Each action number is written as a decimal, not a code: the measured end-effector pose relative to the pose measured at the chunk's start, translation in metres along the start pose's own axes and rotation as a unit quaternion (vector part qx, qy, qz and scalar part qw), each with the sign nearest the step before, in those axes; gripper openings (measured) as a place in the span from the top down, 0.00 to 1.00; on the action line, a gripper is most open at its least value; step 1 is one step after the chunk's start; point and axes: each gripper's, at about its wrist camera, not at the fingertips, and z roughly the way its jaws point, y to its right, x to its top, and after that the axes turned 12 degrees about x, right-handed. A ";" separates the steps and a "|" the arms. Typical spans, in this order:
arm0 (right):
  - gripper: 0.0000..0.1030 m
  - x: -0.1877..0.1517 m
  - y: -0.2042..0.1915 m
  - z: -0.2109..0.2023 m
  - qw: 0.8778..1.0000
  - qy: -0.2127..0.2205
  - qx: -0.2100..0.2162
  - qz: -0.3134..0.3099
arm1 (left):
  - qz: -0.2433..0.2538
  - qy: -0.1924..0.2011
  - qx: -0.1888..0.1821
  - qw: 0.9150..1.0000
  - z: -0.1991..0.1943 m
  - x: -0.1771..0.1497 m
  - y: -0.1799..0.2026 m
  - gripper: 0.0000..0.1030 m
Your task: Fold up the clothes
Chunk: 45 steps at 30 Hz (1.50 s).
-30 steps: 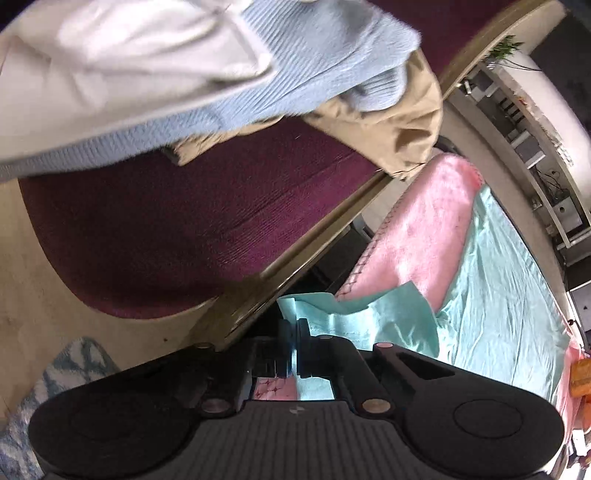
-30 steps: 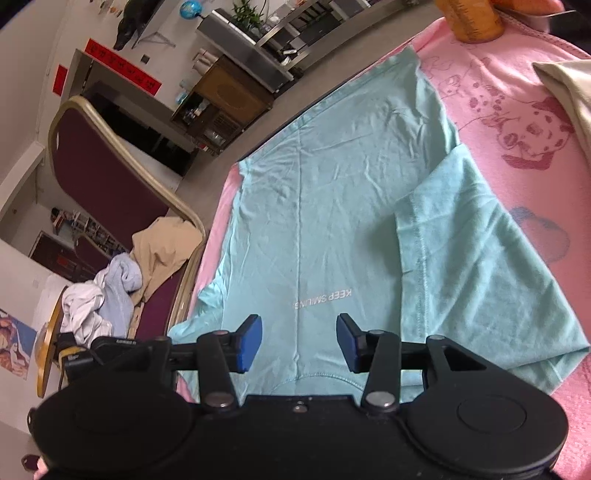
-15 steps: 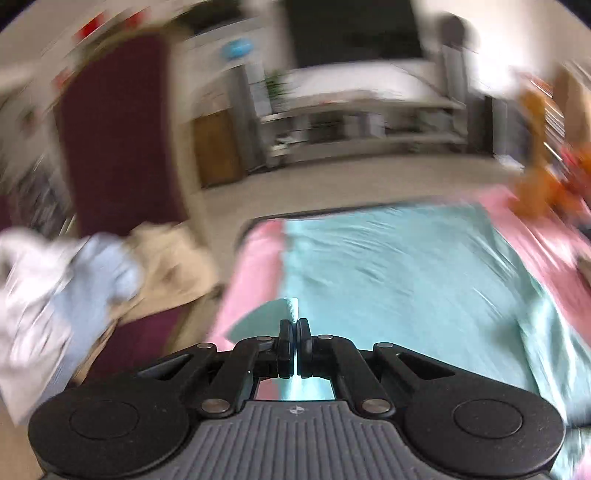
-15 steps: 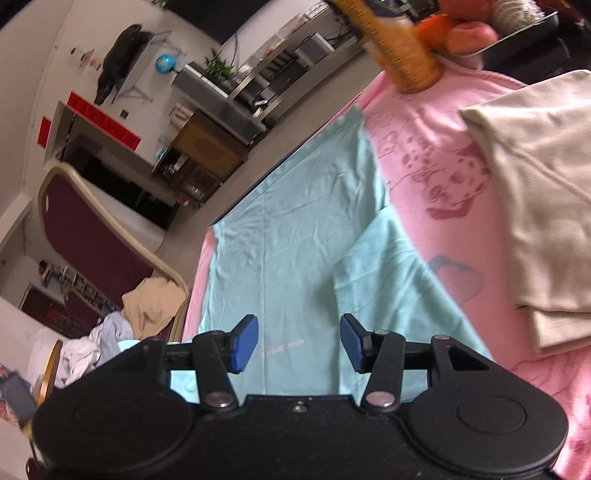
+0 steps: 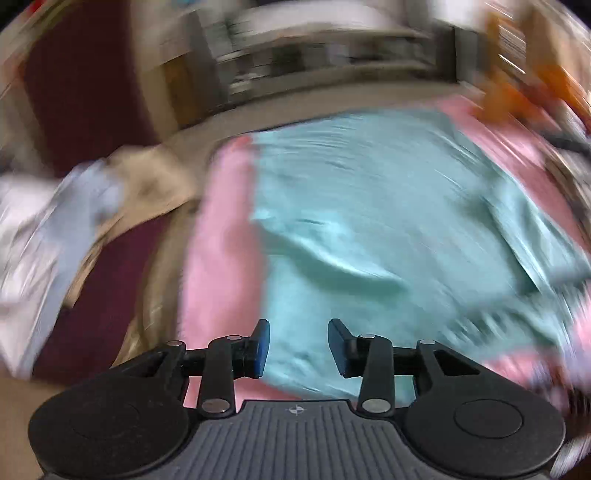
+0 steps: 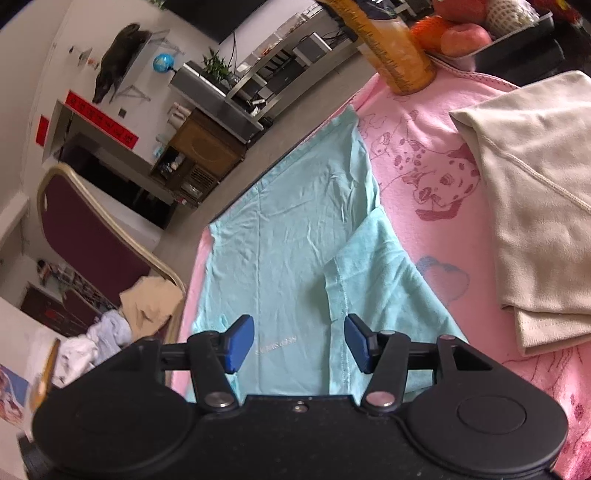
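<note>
A teal T-shirt (image 6: 295, 236) lies spread on a pink blanket (image 6: 424, 173), its right sleeve folded inward over the body. The blurred left wrist view shows the same teal T-shirt (image 5: 369, 221) with its left sleeve folded in as a raised flap. My left gripper (image 5: 298, 349) is open just above the shirt's near left part, nothing between its blue pads. My right gripper (image 6: 299, 343) is open over the shirt's near edge, also holding nothing.
A folded beige garment (image 6: 535, 192) lies on the blanket at the right. An orange bottle (image 6: 395, 48) and a fruit tray (image 6: 491, 33) stand at the far end. A maroon chair (image 6: 92, 229) with piled clothes (image 5: 74, 206) is on the left.
My left gripper, shut on the teal sleeve in both earlier frames, swung in from the chair side over the shirt and is now open, the sleeve lying on the body. The right gripper stayed open.
</note>
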 end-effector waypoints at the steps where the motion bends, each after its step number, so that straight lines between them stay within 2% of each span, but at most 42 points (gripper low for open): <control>1: 0.49 0.000 -0.001 0.001 1.000 -0.001 -0.004 -0.006 | -0.035 -0.014 0.007 0.999 0.008 0.005 -0.011 0.73; 3: 0.49 -0.001 -0.003 0.004 1.000 -0.002 -0.012 -0.019 | -0.089 -0.045 0.003 0.995 0.026 0.010 -0.028 0.79; 5: 0.52 -0.002 -0.010 0.011 0.999 -0.010 -0.015 -0.037 | -0.117 -0.068 -0.009 0.991 0.037 0.011 -0.034 0.80; 6: 0.58 -0.002 -0.017 0.018 0.999 -0.017 -0.014 -0.048 | -0.118 -0.075 -0.011 0.990 0.040 0.012 -0.033 0.80; 12: 0.71 -0.002 -0.054 0.055 0.992 -0.058 -0.009 -0.113 | -0.124 -0.103 -0.034 0.986 0.059 0.015 -0.025 0.80; 15: 0.71 -0.001 -0.073 0.074 0.986 -0.079 -0.006 -0.145 | -0.129 -0.129 -0.030 0.983 0.073 0.012 -0.025 0.82; 16: 0.71 -0.001 -0.079 0.081 0.984 -0.086 -0.005 -0.156 | -0.140 -0.132 -0.034 0.981 0.074 0.011 -0.028 0.86; 19: 0.71 -0.001 -0.098 0.099 0.976 -0.106 -0.002 -0.188 | -0.182 -0.094 -0.098 0.974 0.062 0.015 -0.042 0.85; 20: 0.71 -0.001 -0.104 0.106 0.974 -0.113 -0.001 -0.198 | -0.181 -0.083 -0.105 0.974 0.060 0.017 -0.042 0.85; 21: 0.71 -0.003 -0.105 0.120 0.973 -0.122 -0.003 -0.197 | -0.174 -0.081 -0.105 0.976 0.061 0.018 -0.039 0.84; 22: 0.71 -0.004 -0.107 0.135 0.972 -0.130 -0.004 -0.196 | -0.167 -0.096 -0.099 0.976 0.068 0.017 -0.035 0.84; 24: 0.71 -0.007 -0.110 0.163 0.970 -0.147 -0.007 -0.194 | -0.156 -0.147 -0.091 0.973 0.088 0.012 -0.027 0.84; 25: 0.71 -0.009 -0.111 0.177 0.969 -0.156 -0.008 -0.193 | -0.147 -0.159 -0.081 0.973 0.094 0.011 -0.024 0.81; 27: 0.70 -0.012 -0.114 0.205 0.966 -0.173 -0.011 -0.190 | -0.123 -0.153 -0.058 0.979 0.095 0.012 -0.021 0.78; 32: 0.67 -0.018 -0.108 0.253 0.970 -0.170 -0.038 -0.171 | -0.152 -0.161 -0.067 0.973 0.104 0.010 -0.030 0.76; 34: 0.68 -0.022 -0.104 0.266 0.969 -0.172 -0.055 -0.170 | -0.149 -0.160 -0.065 0.974 0.105 0.010 -0.029 0.76; 35: 0.72 -0.024 -0.104 0.267 0.968 -0.165 -0.051 -0.180 | -0.148 -0.159 -0.064 0.974 0.106 0.010 -0.028 0.76; 36: 0.96 -0.027 -0.105 0.267 0.968 -0.158 -0.046 -0.190 | -0.147 -0.159 -0.063 0.974 0.106 0.011 -0.027 0.76; 37: 1.00 -0.029 -0.107 0.267 0.966 -0.161 -0.040 -0.201 | -0.146 -0.158 -0.063 0.975 0.104 0.011 -0.028 0.76; 38: 1.00 -0.032 -0.110 0.264 0.963 -0.153 -0.042 -0.218 | -0.146 -0.158 -0.063 0.974 0.102 0.011 -0.029 0.76; 41: 1.00 -0.037 -0.110 0.260 0.950 -0.119 -0.104 -0.269 | -0.147 -0.157 -0.062 0.975 0.102 0.010 -0.029 0.76; 45: 0.97 -0.034 -0.103 0.253 0.948 -0.117 -0.130 -0.265 | -0.142 -0.154 -0.058 0.976 0.100 0.009 -0.028 0.76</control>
